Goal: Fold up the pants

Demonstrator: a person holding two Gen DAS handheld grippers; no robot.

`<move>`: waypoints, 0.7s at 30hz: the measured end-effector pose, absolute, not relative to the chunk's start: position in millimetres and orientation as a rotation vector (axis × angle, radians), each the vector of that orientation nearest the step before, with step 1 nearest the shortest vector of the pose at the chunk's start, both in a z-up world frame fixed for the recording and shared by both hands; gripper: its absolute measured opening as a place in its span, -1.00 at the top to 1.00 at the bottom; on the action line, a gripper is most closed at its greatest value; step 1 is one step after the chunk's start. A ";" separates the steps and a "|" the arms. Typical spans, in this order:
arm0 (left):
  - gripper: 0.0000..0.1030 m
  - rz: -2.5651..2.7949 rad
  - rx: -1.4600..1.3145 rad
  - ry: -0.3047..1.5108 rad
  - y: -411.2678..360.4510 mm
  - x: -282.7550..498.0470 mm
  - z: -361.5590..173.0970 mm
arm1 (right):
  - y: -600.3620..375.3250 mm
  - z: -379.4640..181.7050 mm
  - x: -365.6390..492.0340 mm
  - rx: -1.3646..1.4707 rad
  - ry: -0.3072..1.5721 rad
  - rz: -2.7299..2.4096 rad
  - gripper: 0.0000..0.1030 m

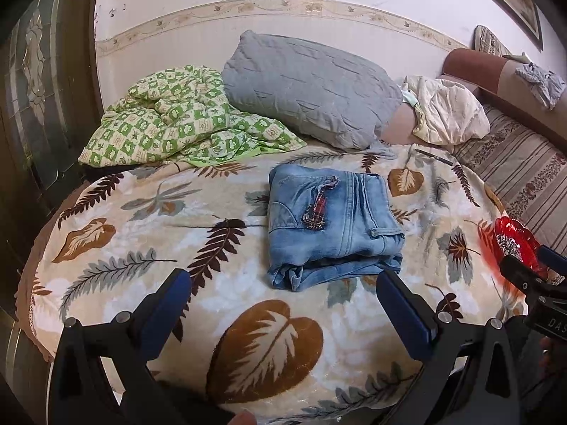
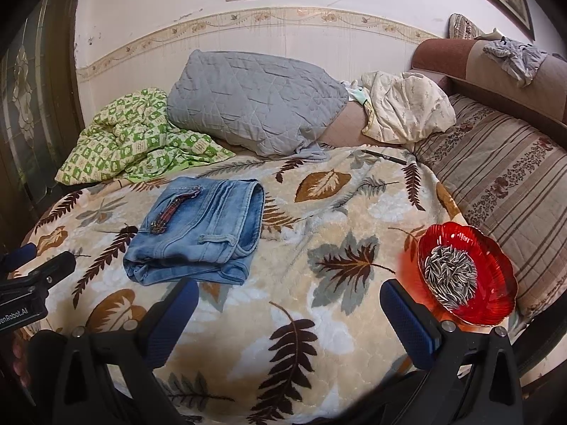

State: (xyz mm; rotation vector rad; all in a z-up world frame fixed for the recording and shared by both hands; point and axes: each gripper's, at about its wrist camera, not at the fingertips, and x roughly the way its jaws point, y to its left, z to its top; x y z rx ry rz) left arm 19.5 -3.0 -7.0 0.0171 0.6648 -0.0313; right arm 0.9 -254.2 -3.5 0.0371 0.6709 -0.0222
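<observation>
Light blue jeans [image 1: 329, 223] lie folded into a compact stack on the leaf-patterned blanket [image 1: 149, 233]; a beaded patch shows on top. They also show in the right wrist view [image 2: 198, 233], left of centre. My left gripper [image 1: 283, 287] is open and empty, just short of the stack's near edge. My right gripper [image 2: 290, 299] is open and empty, to the right of the jeans, above bare blanket [image 2: 336, 318]. The right gripper's body shows at the right edge of the left wrist view [image 1: 531, 276].
A red glass bowl of sunflower seeds [image 2: 464, 276] sits on the blanket by my right gripper. A grey pillow [image 2: 251, 102], a green checked quilt [image 2: 131, 138] and a cream cloth [image 2: 407, 106] lie at the back. A pen [image 2: 384, 156] lies near the pillow. A striped sofa cushion [image 2: 496, 184] is at right.
</observation>
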 end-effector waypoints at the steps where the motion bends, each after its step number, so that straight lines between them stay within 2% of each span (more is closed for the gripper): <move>1: -1.00 -0.031 0.017 0.665 -2.7 19.4 -7.0 | -254.1 -3.4 0.7 0.037 0.670 -0.022 -1.00; 21: -1.00 -0.036 0.010 0.664 -6.4 17.3 -4.3 | -253.5 -2.0 1.9 0.037 0.669 -0.026 -1.00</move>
